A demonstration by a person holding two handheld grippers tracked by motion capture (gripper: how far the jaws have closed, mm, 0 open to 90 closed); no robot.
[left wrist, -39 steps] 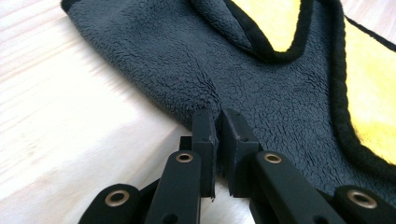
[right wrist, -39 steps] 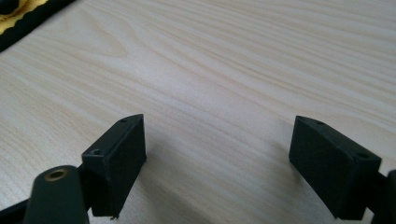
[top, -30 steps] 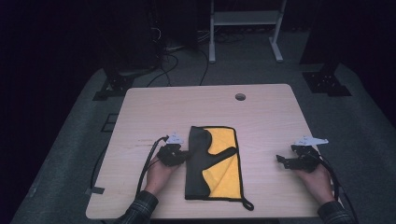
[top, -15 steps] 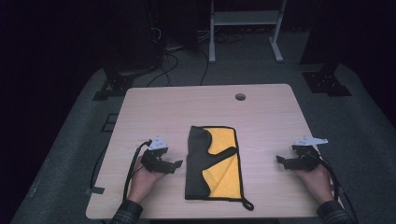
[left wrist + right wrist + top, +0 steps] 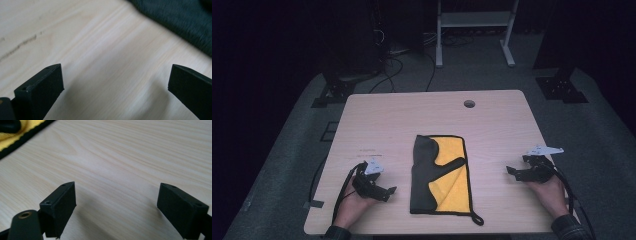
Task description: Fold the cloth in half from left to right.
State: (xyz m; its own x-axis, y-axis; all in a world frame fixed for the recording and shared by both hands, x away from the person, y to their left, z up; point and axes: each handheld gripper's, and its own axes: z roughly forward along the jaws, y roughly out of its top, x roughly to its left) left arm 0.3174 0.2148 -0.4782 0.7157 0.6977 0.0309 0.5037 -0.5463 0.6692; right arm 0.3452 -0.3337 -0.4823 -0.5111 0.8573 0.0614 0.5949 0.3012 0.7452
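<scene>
Yellow and black, the folded cloth (image 5: pixel 441 176) lies at the lower centre of the table (image 5: pixel 492 125). Left gripper (image 5: pixel 388 191), lower left, has just been opening, nothing between its jaws; right gripper (image 5: pixel 511 171) is spread, empty. Folding looks paused; next needs regrasping an edge.
</scene>
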